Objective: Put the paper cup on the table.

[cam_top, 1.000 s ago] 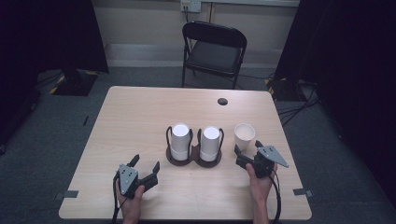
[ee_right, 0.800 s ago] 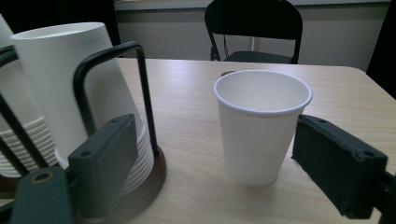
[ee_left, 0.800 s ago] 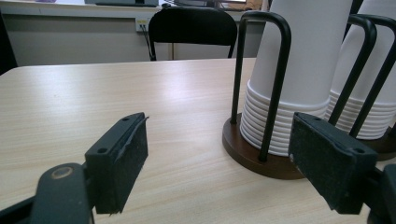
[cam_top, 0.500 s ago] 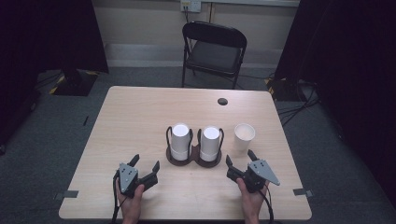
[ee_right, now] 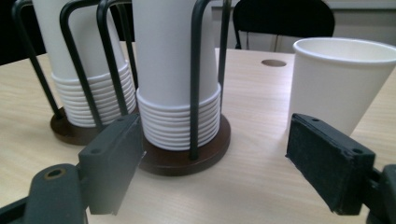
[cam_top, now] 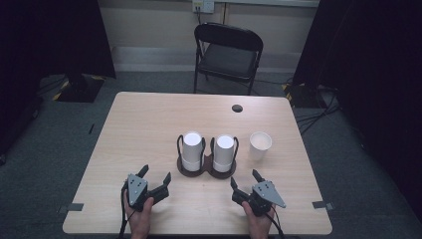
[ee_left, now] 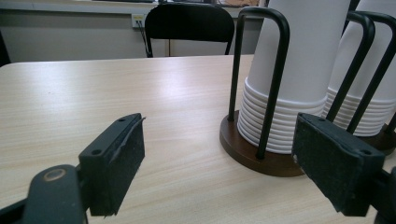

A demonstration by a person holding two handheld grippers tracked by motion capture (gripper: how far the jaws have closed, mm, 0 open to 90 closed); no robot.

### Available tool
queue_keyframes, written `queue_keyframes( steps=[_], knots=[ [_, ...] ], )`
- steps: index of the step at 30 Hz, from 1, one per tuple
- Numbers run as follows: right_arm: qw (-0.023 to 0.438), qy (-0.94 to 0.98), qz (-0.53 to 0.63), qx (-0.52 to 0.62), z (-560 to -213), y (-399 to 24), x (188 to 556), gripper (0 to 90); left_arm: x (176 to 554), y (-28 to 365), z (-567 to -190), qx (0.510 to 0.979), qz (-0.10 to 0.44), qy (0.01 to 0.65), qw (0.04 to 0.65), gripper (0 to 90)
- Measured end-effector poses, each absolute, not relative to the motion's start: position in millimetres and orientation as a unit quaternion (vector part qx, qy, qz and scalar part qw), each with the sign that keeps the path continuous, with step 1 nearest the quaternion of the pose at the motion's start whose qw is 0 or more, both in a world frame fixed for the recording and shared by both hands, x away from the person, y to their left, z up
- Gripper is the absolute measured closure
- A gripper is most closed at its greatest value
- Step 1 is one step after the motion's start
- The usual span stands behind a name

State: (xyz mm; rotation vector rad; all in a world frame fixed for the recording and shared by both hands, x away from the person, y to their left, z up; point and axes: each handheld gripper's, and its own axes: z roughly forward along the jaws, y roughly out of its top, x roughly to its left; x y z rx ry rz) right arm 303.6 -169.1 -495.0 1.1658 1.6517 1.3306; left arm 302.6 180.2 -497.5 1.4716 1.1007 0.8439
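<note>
A dark wooden cup holder (cam_top: 206, 172) with black wire loops stands mid-table. It holds two stacks of upside-down white paper cups, the left stack (cam_top: 191, 147) and the right stack (cam_top: 224, 148). A single white cup (cam_top: 260, 145) stands upright to their right, apart from the holder. My left gripper (cam_top: 156, 173) rests near the front edge, open and empty, facing the left stack (ee_left: 299, 56). My right gripper (cam_top: 245, 178) is open near the front right; its jaws have just been closing with nothing between them. In the right gripper view the single cup (ee_right: 336, 79) stands beyond the right jaw.
The light wooden table (cam_top: 144, 124) has a round cable hole (cam_top: 237, 108) at the back. A black folding chair (cam_top: 226, 50) stands behind the table. Dark curtains hang at both sides, and cables lie on the floor at the right.
My right gripper has drawn back from beside the single cup towards the near edge, and the cup stays standing where it was. The left gripper has not moved.
</note>
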Motion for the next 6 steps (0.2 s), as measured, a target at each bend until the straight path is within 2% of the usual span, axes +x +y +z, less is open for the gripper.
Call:
queue_keyframes(
  steps=[6],
  knots=[
    [0.335,0.646,0.511,0.457,-494.6,-169.8,307.4,16.5,301.7,179.9,-497.7,0.614,0.358,0.461,0.532,17.3]
  ],
)
